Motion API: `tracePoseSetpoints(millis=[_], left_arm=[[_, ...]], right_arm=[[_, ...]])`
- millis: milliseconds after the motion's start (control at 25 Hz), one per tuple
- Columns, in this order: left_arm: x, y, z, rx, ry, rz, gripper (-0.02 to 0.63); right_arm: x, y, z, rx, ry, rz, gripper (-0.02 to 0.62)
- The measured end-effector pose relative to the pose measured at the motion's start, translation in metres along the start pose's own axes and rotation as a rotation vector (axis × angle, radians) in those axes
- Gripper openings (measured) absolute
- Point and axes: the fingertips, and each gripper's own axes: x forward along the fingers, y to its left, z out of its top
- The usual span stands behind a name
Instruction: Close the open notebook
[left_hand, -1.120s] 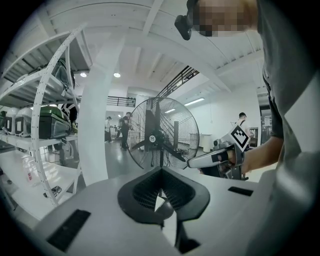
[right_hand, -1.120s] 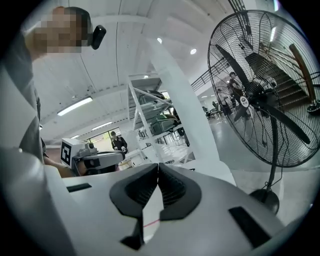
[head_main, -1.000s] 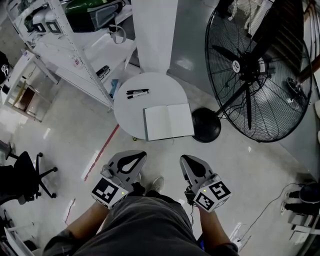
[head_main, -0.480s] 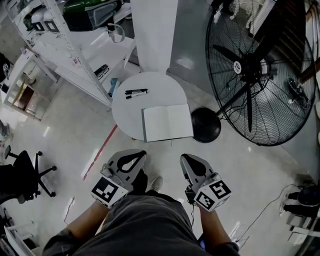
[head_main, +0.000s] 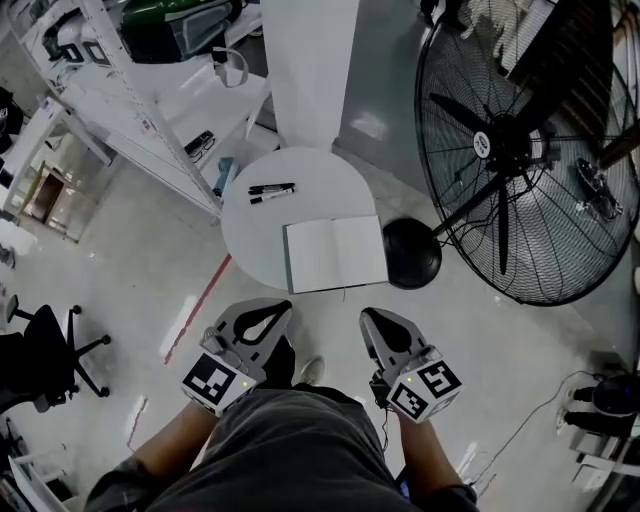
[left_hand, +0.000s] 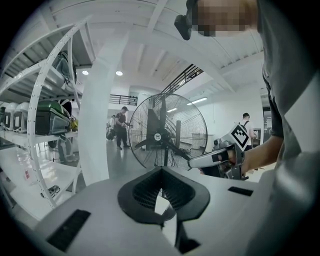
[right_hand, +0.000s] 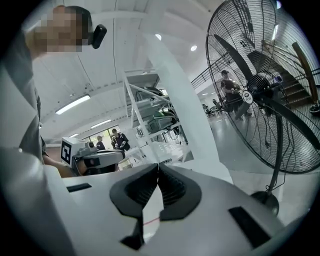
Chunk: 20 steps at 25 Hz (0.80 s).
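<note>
Our left claw and right claw are together, empty; a clumsy flip could shove the mid-frame notebook off the worktop edge.

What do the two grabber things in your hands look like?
The left gripper and right gripper are pale grey shells with black ribbed pads inside. Each carries a cube with black-and-white square markers. The person's clothes are grey.

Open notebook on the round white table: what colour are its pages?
Open notebook: plain white pages, best in the head view.
</note>
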Motion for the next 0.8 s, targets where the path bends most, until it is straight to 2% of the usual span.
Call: tracePoseSetpoints(millis=[160, 240, 400, 560, 720, 800], left_arm=[[0.007, 0.02, 0.004, 0.06, -0.052, -0.008, 0.015], [0.01, 0.029, 0.004, 0.049, -0.046, -0.012, 0.015], [0.015, 0.047, 0.001, -0.024, 0.009, -0.024, 0.015], [0.023, 0.072, 0.001, -0.034, 0.015, -0.039, 0.015], [0.033, 0.1, 0.004, -0.004, -0.003, -0.056, 0.015], [0.037, 0.111, 0.004, -0.022, 0.012, -0.068, 0.015]], right_arm=[[0.016, -0.004, 0.002, 0.005, 0.007, -0.008, 0.021], [0.025, -0.005, 0.004, 0.005, 0.011, -0.012, 0.021], [0.047, -0.008, 0.006, 0.007, 0.024, -0.021, 0.021], [0.071, -0.012, 0.01, 0.012, 0.038, -0.032, 0.021], [0.095, -0.018, 0.016, 0.016, 0.044, -0.046, 0.021], [0.106, -0.02, 0.018, 0.021, 0.049, -0.057, 0.021]])
